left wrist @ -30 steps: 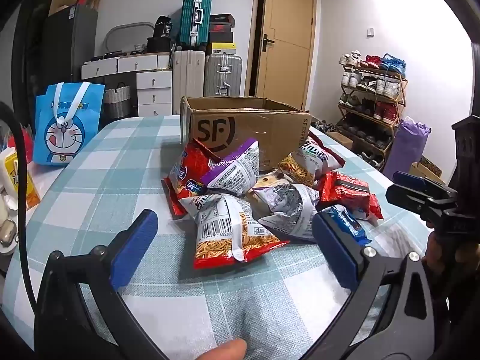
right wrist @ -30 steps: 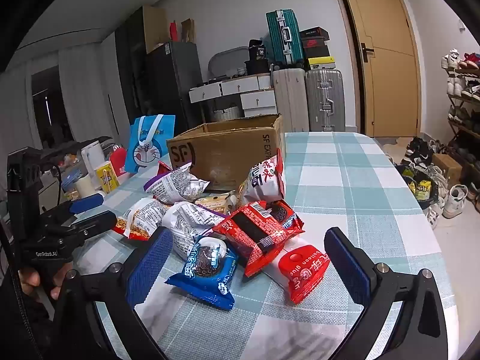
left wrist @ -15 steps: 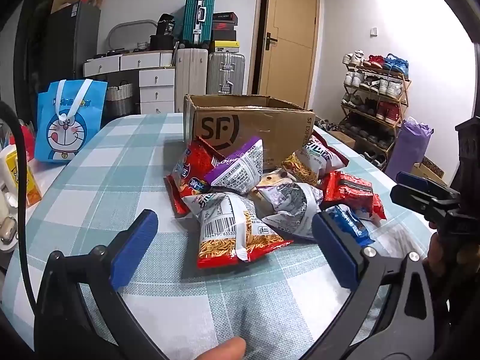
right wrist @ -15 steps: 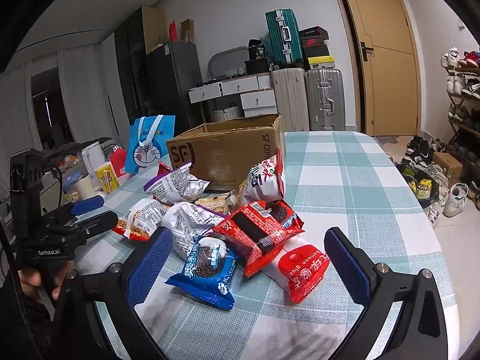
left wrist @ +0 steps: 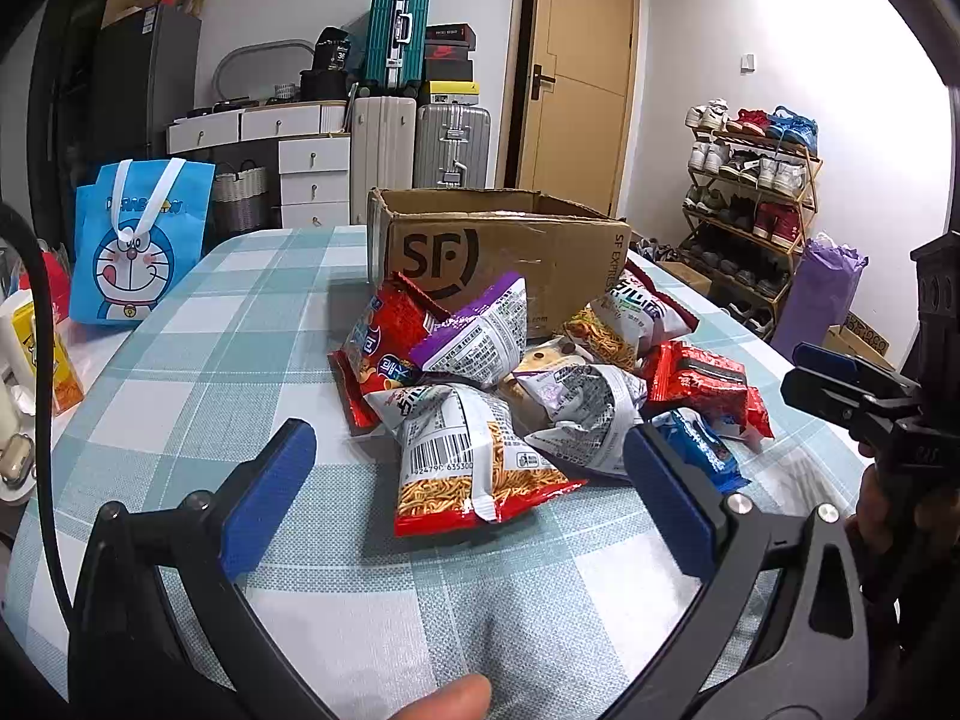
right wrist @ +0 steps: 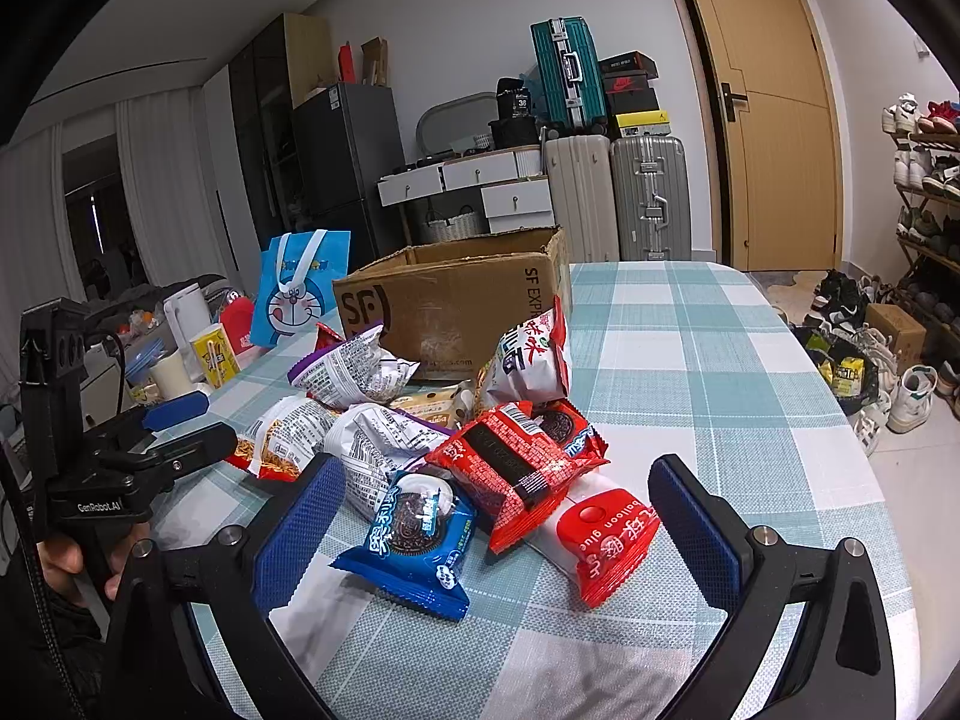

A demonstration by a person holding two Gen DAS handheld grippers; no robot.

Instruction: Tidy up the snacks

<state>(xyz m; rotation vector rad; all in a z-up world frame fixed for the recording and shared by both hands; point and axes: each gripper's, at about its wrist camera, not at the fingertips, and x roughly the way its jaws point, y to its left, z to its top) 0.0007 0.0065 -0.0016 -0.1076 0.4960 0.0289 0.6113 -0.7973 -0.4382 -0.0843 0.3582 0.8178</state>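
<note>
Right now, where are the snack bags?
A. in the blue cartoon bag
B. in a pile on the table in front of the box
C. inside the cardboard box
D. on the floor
B: the snack bags lie heaped on the checked tablecloth, in front of the cardboard box.

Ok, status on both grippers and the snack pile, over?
Left gripper open, empty. Right gripper open, empty. Snack pile on table, cardboard box behind. Path clear.

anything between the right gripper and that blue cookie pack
Nothing visible. The blue cookie pack lies at the near edge of the pile, just ahead of the open right gripper, with only bare tablecloth before it. Its far edge tucks under the red cookie pack.
</note>
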